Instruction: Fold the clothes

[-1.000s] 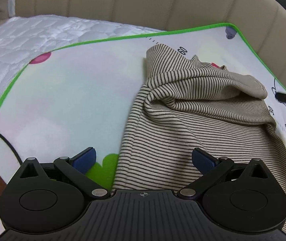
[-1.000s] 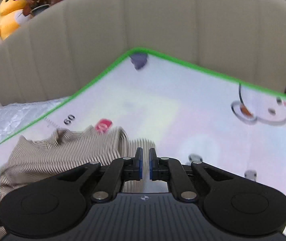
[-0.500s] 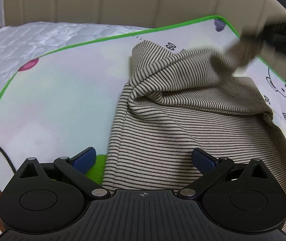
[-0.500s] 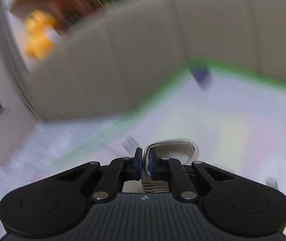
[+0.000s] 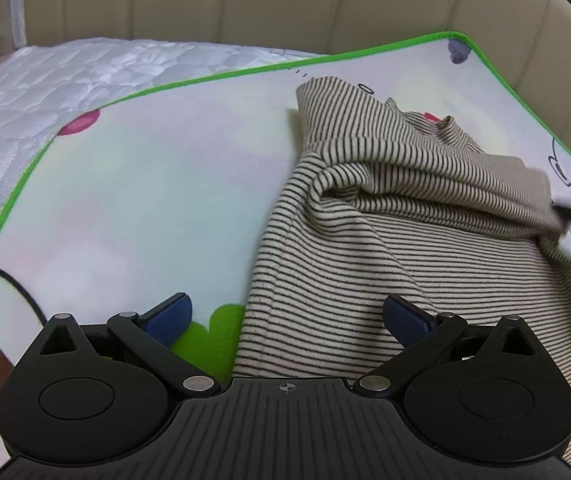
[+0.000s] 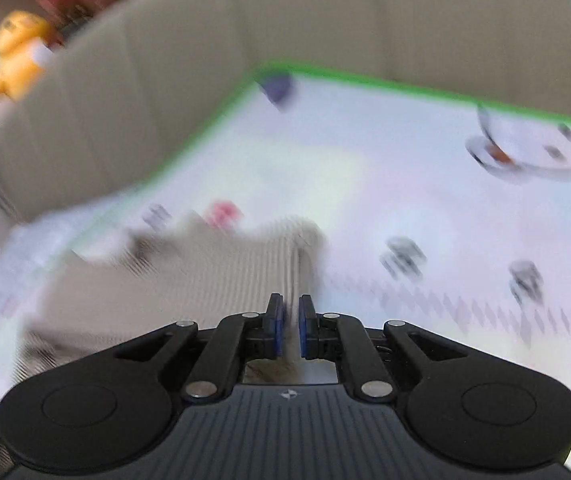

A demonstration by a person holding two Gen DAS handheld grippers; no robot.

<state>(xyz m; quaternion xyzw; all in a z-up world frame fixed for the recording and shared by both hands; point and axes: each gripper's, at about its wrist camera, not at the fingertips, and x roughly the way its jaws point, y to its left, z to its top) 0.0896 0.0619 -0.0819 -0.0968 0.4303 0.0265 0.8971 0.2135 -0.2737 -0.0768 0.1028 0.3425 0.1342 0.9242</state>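
One striped garment (image 5: 405,248) lies on the green-edged play mat (image 5: 145,184), toward the mat's far right part. A sleeve-like band is drawn across the body panel, with a raised ridge where the cloth bunches.

The left gripper (image 5: 287,318) hovers over the near hem, fingers spread wide, one blue pad off the cloth on the mat and one over the stripes; it holds nothing. The right gripper (image 6: 290,330) sits at the garment's right edge with fingers nearly pressed together. The right wrist view is blurred, so whether fabric is pinched between them cannot be told.

Risks, as judged:
- A grip on only the top layer would drag the bunched ridge and skew the fold.
- Fast motion could flip the band back.

Count: one garment, one mat, two grippers, one black cable (image 5: 9,284) at the mat's left edge, one padded backrest (image 5: 285,4).
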